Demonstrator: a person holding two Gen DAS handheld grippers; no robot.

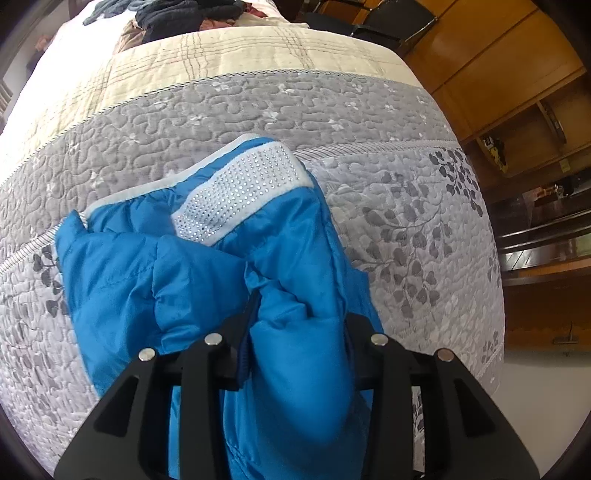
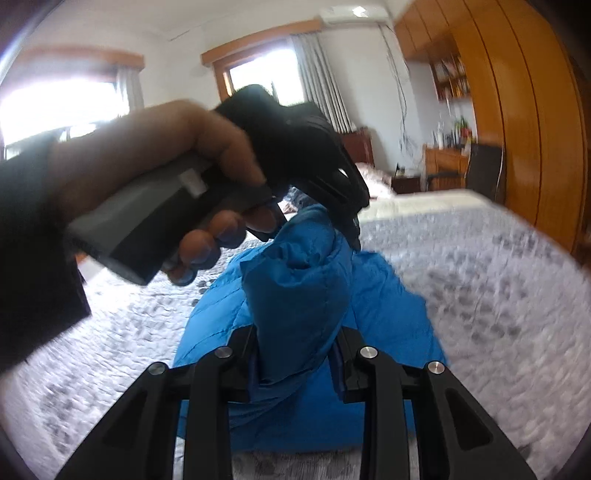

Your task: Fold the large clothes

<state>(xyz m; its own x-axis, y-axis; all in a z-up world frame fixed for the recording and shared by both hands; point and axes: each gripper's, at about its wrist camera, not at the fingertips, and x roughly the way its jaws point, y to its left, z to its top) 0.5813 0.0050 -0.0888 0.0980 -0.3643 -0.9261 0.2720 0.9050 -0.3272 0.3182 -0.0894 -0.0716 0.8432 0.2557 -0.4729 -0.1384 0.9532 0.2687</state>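
Observation:
A bright blue padded jacket (image 1: 184, 280) hangs bunched over a grey quilted bed (image 1: 406, 221). A white band studded with rhinestones (image 1: 240, 192) lies across its far part. My left gripper (image 1: 299, 314) is shut on a thick fold of the jacket. In the right wrist view a hand (image 2: 166, 147) holds that left gripper (image 2: 354, 225), which pinches the jacket's (image 2: 388, 314) raised top. My right gripper (image 2: 297, 339) is shut on a lower fold of the same lifted bunch. The rest of the jacket rests on the bed (image 2: 480, 295).
A pile of dark clothes (image 1: 184, 14) lies at the bed's far end on a cream blanket (image 1: 258, 51). Wooden wardrobes (image 2: 517, 110) line the right side, with a black chair (image 1: 388, 22) near them. The bed's edge drops to pale floor (image 1: 535, 387).

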